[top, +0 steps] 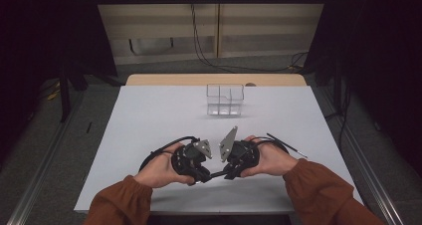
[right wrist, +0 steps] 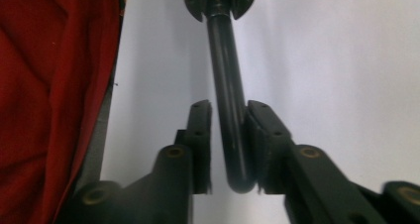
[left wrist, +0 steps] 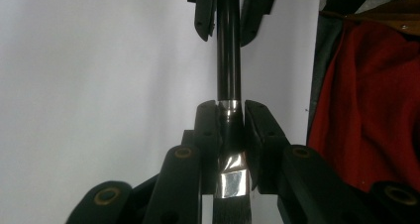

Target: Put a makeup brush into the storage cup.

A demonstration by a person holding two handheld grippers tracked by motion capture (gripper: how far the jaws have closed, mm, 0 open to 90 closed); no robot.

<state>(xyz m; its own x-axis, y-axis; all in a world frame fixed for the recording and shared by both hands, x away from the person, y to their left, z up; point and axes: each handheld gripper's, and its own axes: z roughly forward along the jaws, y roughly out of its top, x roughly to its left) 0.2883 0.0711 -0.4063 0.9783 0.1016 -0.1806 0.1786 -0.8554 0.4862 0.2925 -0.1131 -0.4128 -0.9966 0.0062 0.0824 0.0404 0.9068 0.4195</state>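
A black-handled paintbrush (left wrist: 229, 60) carries a shiny silver metal ferrule and dark bristles. Both black plastic grippers, left (top: 205, 176) and right (top: 226, 174), bear grey plates. The plain white table (top: 149, 115) holds a clear compartmented box (top: 225, 99). The sleeves (top: 119, 202) are rust-brown.

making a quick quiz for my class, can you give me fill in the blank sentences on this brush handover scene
1. The left gripper is shut on the brush at its shiny metal ____.
2. The right gripper has its fingers around the rounded end of the brush's black ____.
3. The clear plastic organiser stands at the ____ side of the white table, away from the person.
4. A thin black stick lies beside the person's ____ hand.

Missing words: ferrule; handle; far; right
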